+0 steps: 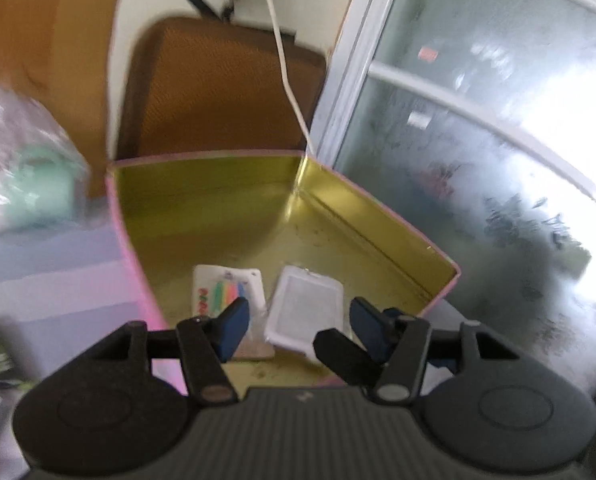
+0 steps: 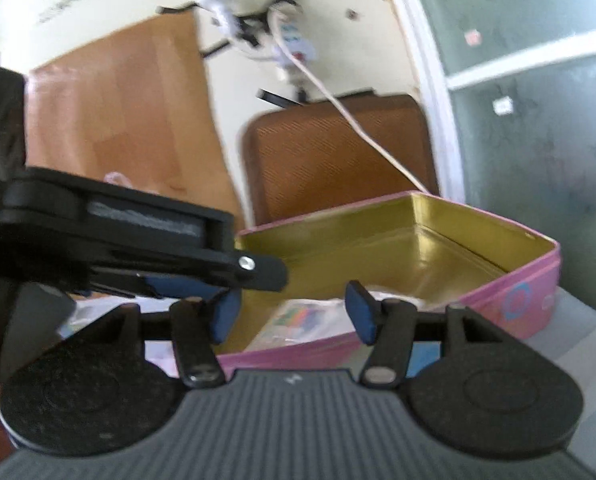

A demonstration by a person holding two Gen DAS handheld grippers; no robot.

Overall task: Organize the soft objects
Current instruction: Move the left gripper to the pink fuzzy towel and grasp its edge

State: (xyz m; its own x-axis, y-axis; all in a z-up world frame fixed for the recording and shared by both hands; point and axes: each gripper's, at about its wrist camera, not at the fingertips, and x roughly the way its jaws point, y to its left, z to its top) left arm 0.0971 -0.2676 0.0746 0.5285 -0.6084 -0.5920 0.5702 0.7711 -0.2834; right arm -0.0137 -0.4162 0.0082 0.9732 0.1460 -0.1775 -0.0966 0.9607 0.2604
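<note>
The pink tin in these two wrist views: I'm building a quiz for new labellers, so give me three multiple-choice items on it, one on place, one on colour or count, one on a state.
1. Where do the two flat packets lie?
A. inside the tin, on its floor
B. on the brown chair
C. on the window sill

2. What colour is the tin's inside?
A. pink
B. gold
C. blue

3. How does the left claw stand?
A. shut on a packet
B. shut on the tin's rim
C. open, holding nothing

Answers:
1. A: the rainbow packet and the white packet rest on the floor of the tin.
2. B: the inner walls shine gold; only the outside is pink.
3. C: the left claw has its blue pads apart above the packets, nothing between them.
</note>
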